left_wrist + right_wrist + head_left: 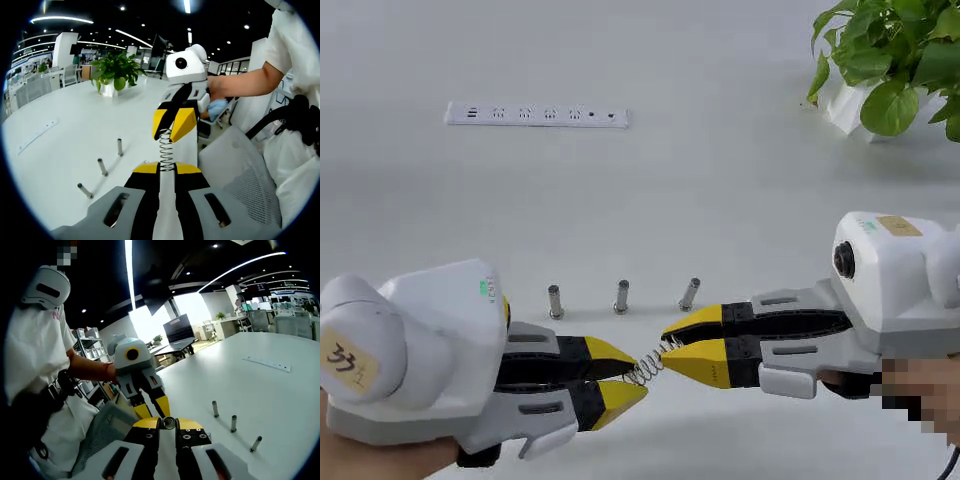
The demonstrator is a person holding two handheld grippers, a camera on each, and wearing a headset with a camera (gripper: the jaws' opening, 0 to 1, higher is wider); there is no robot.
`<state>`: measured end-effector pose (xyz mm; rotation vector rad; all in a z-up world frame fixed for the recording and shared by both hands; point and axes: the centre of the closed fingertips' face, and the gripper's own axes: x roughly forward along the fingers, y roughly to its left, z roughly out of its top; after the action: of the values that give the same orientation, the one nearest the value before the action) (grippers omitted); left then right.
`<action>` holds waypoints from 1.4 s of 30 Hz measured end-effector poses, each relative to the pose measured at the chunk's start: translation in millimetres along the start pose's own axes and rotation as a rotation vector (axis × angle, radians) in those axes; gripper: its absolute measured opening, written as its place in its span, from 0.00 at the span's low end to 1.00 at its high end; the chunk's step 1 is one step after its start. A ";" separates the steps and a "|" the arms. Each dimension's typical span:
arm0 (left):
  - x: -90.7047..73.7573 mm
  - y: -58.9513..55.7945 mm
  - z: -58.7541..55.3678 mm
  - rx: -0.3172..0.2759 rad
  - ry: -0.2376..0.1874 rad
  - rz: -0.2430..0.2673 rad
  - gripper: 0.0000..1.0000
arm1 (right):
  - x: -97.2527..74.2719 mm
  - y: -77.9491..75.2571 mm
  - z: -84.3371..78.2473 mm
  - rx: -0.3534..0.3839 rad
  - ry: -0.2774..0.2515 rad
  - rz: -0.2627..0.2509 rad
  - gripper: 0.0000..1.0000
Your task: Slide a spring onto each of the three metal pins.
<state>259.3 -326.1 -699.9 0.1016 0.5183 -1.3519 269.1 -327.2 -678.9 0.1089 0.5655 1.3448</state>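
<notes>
The left gripper (634, 376) and right gripper (667, 343) each clamp one end of the spring (651, 364) in their fingers; it looks light, floppy and apt to flick away, so is best pinched gently near one end.

Left claw (638, 375) and right claw (666, 343) closed, tips nearly meeting.

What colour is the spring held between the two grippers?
Bare silvery metal; the spring shows best in the left gripper view.
</notes>
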 end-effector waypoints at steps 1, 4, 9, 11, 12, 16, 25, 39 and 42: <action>0.1 -0.1 0.2 -0.001 0.000 -0.001 0.06 | 0.6 1.3 0.9 -0.004 0.002 0.001 0.07; 0.0 -0.6 0.7 -0.002 -0.004 -0.005 0.06 | 2.8 3.5 3.4 -0.018 0.011 0.002 0.07; -0.2 -1.6 0.4 -0.001 -0.004 -0.007 0.06 | 2.0 3.7 2.4 -0.047 0.031 0.002 0.07; -0.4 -2.1 0.1 -0.004 -0.003 -0.009 0.06 | 2.6 4.3 2.5 -0.060 0.046 -0.002 0.07; -0.4 -2.0 -0.3 0.000 -0.002 -0.009 0.06 | 3.3 5.0 2.4 -0.080 0.059 -0.003 0.07; -0.3 -3.3 -1.0 0.001 -0.001 -0.012 0.06 | 5.4 8.3 4.1 -0.112 0.089 -0.005 0.07; 0.0 -5.3 -0.2 0.003 -0.010 -0.018 0.06 | 8.9 13.2 6.1 -0.203 0.160 -0.004 0.07; -2.8 -6.9 2.8 0.003 -0.047 -0.023 0.06 | 10.7 18.4 10.2 -0.218 0.195 0.017 0.07; -2.5 -7.9 3.2 0.006 -0.047 -0.027 0.06 | 9.8 19.6 10.5 -0.215 0.220 0.028 0.09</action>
<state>252.5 -326.8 -694.3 0.0670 0.4775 -1.3793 257.5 -310.7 -665.4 -0.2100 0.6007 1.4459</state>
